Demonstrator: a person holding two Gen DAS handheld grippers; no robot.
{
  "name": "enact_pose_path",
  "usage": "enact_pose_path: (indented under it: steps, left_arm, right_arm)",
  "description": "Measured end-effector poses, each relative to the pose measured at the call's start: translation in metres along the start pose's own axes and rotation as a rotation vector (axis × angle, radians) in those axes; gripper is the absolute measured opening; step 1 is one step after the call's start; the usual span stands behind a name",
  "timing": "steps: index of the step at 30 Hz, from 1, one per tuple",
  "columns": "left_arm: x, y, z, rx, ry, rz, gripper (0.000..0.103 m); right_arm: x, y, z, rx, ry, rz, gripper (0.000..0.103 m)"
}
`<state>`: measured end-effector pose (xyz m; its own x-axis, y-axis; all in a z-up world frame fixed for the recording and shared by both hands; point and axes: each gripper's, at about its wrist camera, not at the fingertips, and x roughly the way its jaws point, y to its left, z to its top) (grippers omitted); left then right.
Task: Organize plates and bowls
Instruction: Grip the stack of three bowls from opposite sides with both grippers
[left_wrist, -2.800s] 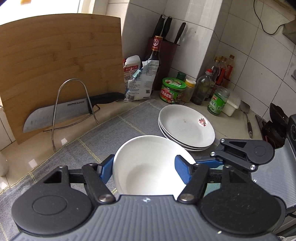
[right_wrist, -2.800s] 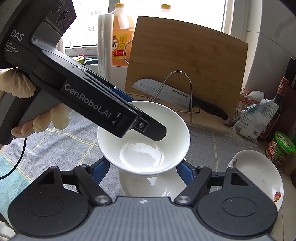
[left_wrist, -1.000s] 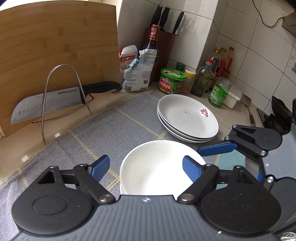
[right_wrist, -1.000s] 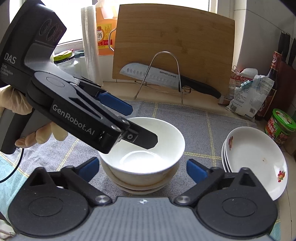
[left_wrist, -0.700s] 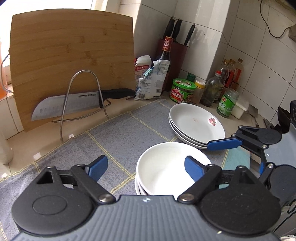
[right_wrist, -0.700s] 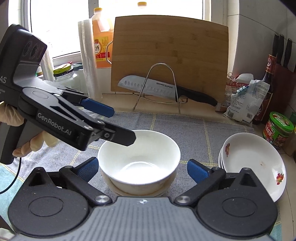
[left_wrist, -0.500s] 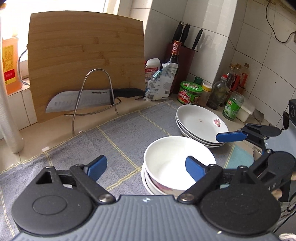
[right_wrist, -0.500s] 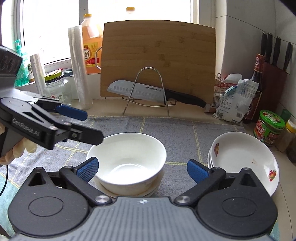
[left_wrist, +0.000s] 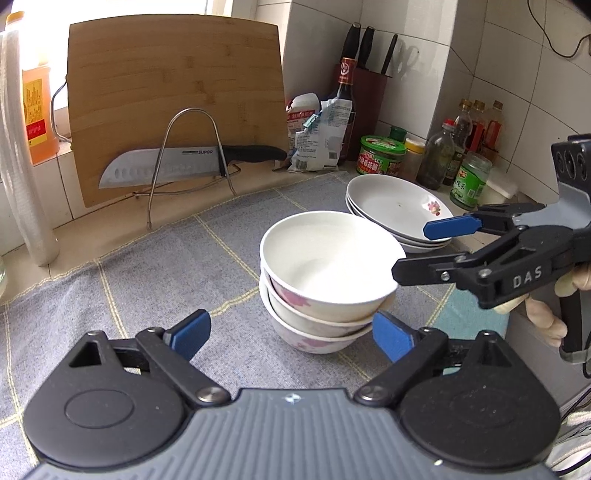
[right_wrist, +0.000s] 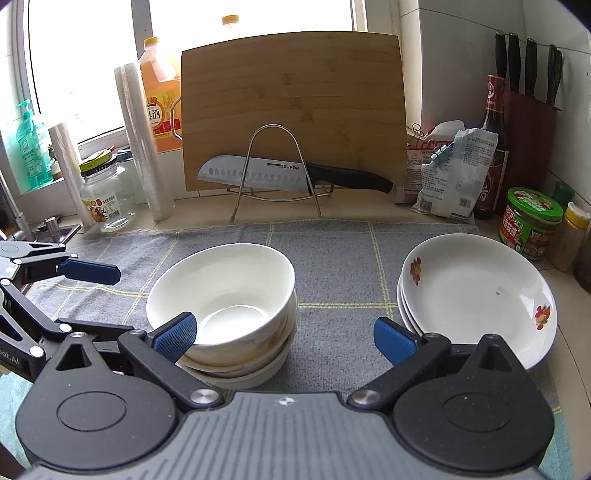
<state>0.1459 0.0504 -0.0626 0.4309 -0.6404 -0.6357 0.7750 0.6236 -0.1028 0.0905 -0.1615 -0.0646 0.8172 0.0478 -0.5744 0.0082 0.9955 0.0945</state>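
Note:
A stack of three white bowls stands on the grey checked cloth; it also shows in the right wrist view. A stack of white flowered plates sits to its right, also in the right wrist view. My left gripper is open and empty, just in front of the bowls. My right gripper is open and empty, low in front of the gap between bowls and plates; it also shows in the left wrist view, right of the bowls.
A bamboo cutting board leans on the back wall behind a wire rack holding a knife. Jars, bottles and a knife block line the right wall. A glass jar and rolls stand at the left.
The bowl held by my left gripper was set onto the bowl stack and let go. Both grippers have since drawn back from the stack, open.

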Motion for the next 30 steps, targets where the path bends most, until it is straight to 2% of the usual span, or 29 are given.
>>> enact_pose_path:
  steps: [2,5,10,13,20,23,26,30]
  left_arm:
    - [0.004,-0.004,-0.005,0.008,0.024,0.005,0.095]
    - [0.014,-0.01,-0.014,0.031,0.071,0.001,0.095]
    - [0.032,-0.012,-0.026,0.11,0.133,-0.014,0.095]
    - [0.041,-0.007,-0.03,0.139,0.151,-0.037,0.095]
    - [0.059,-0.009,-0.033,0.236,0.16,-0.058,0.095]
    - [0.067,-0.009,-0.031,0.224,0.171,-0.042,0.095]
    - [0.072,-0.01,-0.03,0.216,0.179,-0.025,0.102]
    - [0.076,-0.01,-0.028,0.195,0.181,-0.007,0.103]
  right_arm:
    - [-0.007,-0.003,-0.003,-0.006,-0.013,0.044,0.103]
    - [-0.008,-0.003,-0.009,-0.05,0.033,0.065,0.103]
    - [0.007,-0.002,-0.029,-0.063,0.144,0.03,0.103]
    - [0.016,0.001,-0.036,-0.056,0.202,-0.029,0.103]
    - [0.029,0.01,-0.038,-0.11,0.269,-0.101,0.103]
    - [0.034,0.009,-0.034,-0.145,0.28,-0.083,0.103]
    - [0.044,0.006,-0.028,-0.196,0.294,-0.052,0.103]
    - [0.059,0.004,-0.021,-0.281,0.32,0.055,0.103]
